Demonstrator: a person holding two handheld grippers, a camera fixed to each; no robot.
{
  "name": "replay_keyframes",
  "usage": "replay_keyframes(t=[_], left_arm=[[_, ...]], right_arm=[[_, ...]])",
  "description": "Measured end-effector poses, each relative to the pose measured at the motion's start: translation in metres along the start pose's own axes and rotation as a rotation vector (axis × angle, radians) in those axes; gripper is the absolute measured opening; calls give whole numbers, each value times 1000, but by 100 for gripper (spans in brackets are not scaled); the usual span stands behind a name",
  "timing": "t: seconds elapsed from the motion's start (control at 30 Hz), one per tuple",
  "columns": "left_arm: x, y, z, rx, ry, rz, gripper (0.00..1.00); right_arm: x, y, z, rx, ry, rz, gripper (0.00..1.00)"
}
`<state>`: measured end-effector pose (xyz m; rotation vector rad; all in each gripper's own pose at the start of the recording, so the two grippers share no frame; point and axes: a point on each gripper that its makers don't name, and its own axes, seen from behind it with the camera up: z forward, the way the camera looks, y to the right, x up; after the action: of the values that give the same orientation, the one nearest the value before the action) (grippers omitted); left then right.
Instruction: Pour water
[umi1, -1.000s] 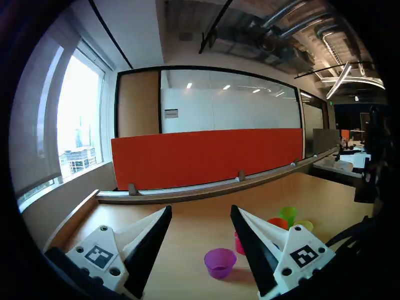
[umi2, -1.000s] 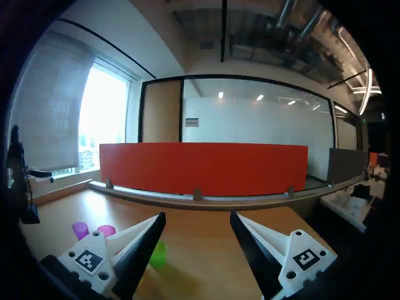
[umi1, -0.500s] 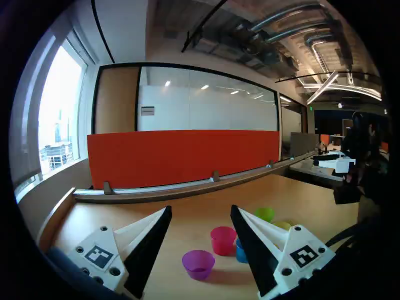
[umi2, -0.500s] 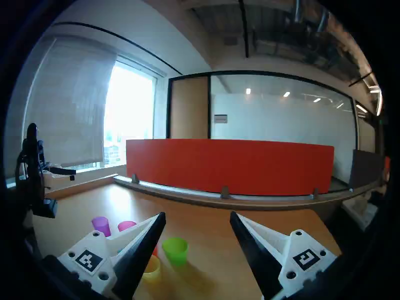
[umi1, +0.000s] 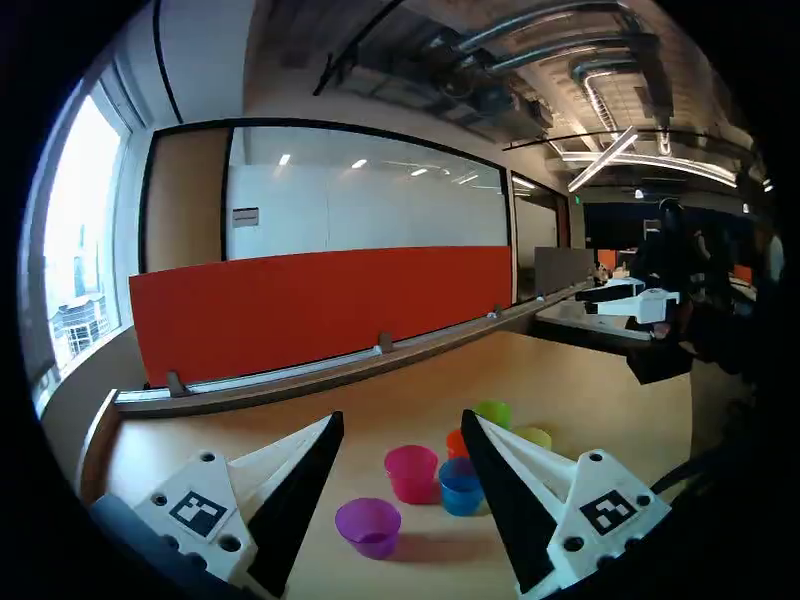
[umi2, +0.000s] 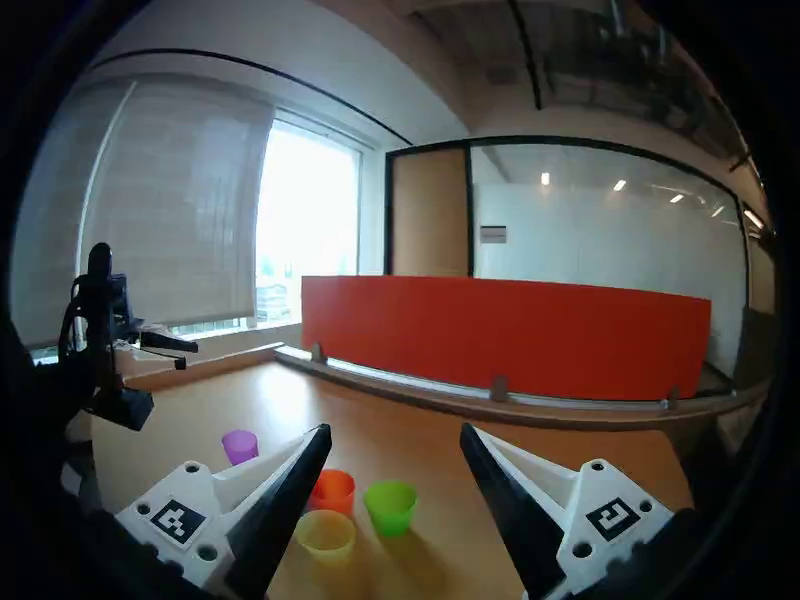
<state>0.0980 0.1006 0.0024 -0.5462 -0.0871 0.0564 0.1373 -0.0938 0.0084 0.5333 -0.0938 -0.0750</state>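
Two pairs of white, black-edged fingers sit nearest the cameras. The left gripper (umi1: 400, 418) has its jaws spread wide with nothing between them, and the right gripper (umi2: 395, 432) is spread the same way. Both hang over the wooden desk (umi1: 570, 380), on the side away from the red divider (umi1: 320, 305).

Six small plastic cups stand upright on the desk, all well short of the divider. In the left gripper view the purple cup (umi1: 368, 527) lies farthest from the divider. Next toward it come the pink cup (umi1: 412, 473) and the blue cup (umi1: 461, 486), just beside each other. The orange cup (umi1: 455, 442) is partly behind the blue one, then come the yellow cup (umi1: 533, 437) and the green cup (umi1: 491, 413) — the green nearest the divider. Whether any cup holds water cannot be told.

In the right gripper view the yellow cup is farthest from the divider, the orange and green ones a step nearer, and the purple one apart from them, off to the left.

The divider runs along the desk's far edge. Behind it stands a glass wall (umi1: 360, 205), and to its left is a bright window (umi2: 305, 240) with a blind (umi2: 170, 240) beside it.
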Motion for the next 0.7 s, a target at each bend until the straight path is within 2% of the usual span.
replay_keyframes(t=[0.43,0.7], left_arm=[[-33,20,15,-87,-99,27,86],[-56,35,24,-123,-163,71,87]], right_arm=[[-18,-4,14,31,-80,-33,100],[-32,-4,21,49,-120,-40,100]])
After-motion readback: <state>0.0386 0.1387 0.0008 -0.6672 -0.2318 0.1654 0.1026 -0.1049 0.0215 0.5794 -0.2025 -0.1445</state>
